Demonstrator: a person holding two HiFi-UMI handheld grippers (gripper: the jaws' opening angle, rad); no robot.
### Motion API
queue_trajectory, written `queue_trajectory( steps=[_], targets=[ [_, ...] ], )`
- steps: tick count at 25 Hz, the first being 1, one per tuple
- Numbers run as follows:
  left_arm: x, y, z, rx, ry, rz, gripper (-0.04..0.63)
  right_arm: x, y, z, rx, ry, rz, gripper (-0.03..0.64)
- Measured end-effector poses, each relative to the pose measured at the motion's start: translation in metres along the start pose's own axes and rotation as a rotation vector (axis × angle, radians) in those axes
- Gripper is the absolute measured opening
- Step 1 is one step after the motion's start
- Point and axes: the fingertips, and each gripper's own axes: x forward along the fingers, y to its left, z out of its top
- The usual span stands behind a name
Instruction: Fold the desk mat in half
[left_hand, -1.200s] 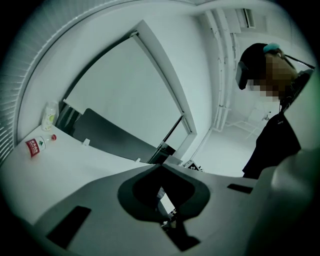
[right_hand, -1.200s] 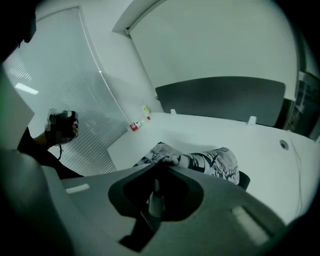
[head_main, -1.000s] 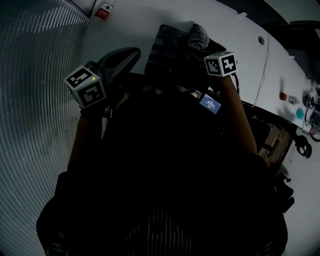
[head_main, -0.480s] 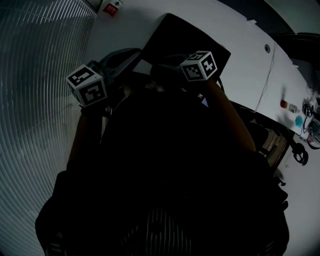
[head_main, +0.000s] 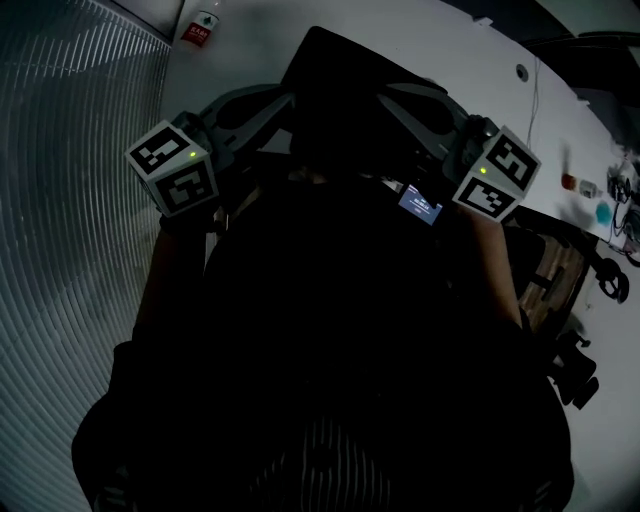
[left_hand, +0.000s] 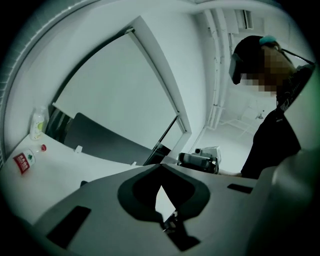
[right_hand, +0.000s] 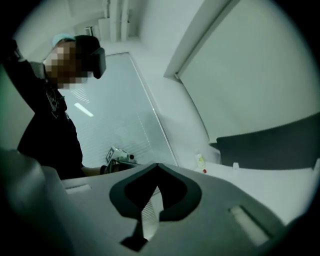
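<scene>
A: What is shown in the head view?

B: A dim scene is seen from steeply above. A dark mat (head_main: 345, 85) is laid on a white table (head_main: 250, 50), just beyond the person's dark torso (head_main: 330, 330). The mat is flanked by the two grippers, each marked by a black-and-white cube. The left cube (head_main: 172, 168) is seen beside the mat's left side. The right cube (head_main: 497, 172) is seen beside its right side.

A: Is the mat held?

B: No grip on it is shown. The left gripper (left_hand: 160, 170) is held about level. Its grey fingers (left_hand: 95, 205) are pressed together at the tips, and nothing is seen caught between them. The right gripper (right_hand: 157, 169) has just been closed. Its fingers (right_hand: 220, 205) are likewise brought together at the tips, and no part of the mat is seen between them.

A: Can it be told whether the mat is folded?

B: It cannot. The mat is seen only as one dark slab, and its near edge is lost against the torso.

A: What else is noted?

B: A red label (head_main: 197, 30) is seen on the far left part of the table. A bottle (left_hand: 36, 122) is stood near it in the left gripper view. In each gripper view the person (left_hand: 272, 135) is caught at the edge, with the other gripper held out in front.
</scene>
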Motion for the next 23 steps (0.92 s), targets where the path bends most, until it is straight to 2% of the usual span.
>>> queue_trajectory(
  steps=[2,4,7,14,23],
  targets=[
    [0.01,-0.005,0.003,0.02,0.003,-0.015,0.008,-0.006,0.002,-0.001,-0.052,0.026,-0.054,0.003],
    [0.019,-0.004,0.001,0.023,0.025,0.002,0.008,-0.011,0.006,-0.004,-0.059,0.046,-0.085,0.003],
    [0.028,-0.015,0.004,0.037,0.028,-0.027,0.008,-0.021,0.019,0.005,-0.077,0.037,-0.093,0.003],
    [0.041,-0.027,0.008,0.047,0.033,-0.049,0.008,-0.045,0.007,0.018,-0.051,0.011,-0.148,0.003],
    [0.048,-0.026,0.002,0.032,0.034,-0.034,0.008,-0.056,-0.001,0.021,-0.061,0.012,-0.149,0.003]
  ],
)
